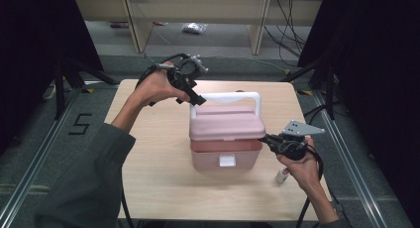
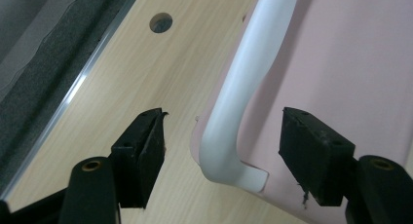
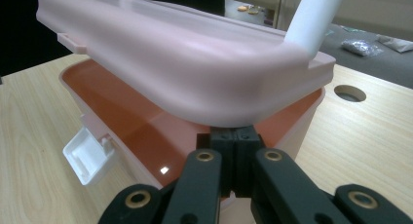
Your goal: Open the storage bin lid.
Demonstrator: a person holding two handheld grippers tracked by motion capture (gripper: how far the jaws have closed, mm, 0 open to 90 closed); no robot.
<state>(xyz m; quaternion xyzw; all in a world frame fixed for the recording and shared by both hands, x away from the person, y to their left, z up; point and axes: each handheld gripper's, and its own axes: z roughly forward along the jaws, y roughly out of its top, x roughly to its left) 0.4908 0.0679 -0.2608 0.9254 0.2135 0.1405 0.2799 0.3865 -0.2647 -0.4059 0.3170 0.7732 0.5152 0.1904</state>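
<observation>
- A pink box [image 1: 226,147] is seen at the middle of the table [image 1: 148,153], its lid [image 1: 227,122] raised partly off the base, so that the opening is judged begun but not finished.
- The white latch [image 1: 227,161] on the front is seen hanging free of the lid.
- The right gripper [image 1: 266,138] is held with its jaws closed together, tips under the lid's right edge, as if the lid were being propped up.
- The left gripper [image 1: 197,100] is held open about the white handle [image 1: 225,96] at its left end; the pads [image 2: 146,153] are not pressed on it.
- What is left is judged to be lifting the lid fully back.
- A small white tube [image 1: 282,176] lies on the table near the right hand.
- The table is pale wood with a round hole [image 2: 161,22]; grey floor, black curtains and wooden furniture legs are seen beyond.
</observation>
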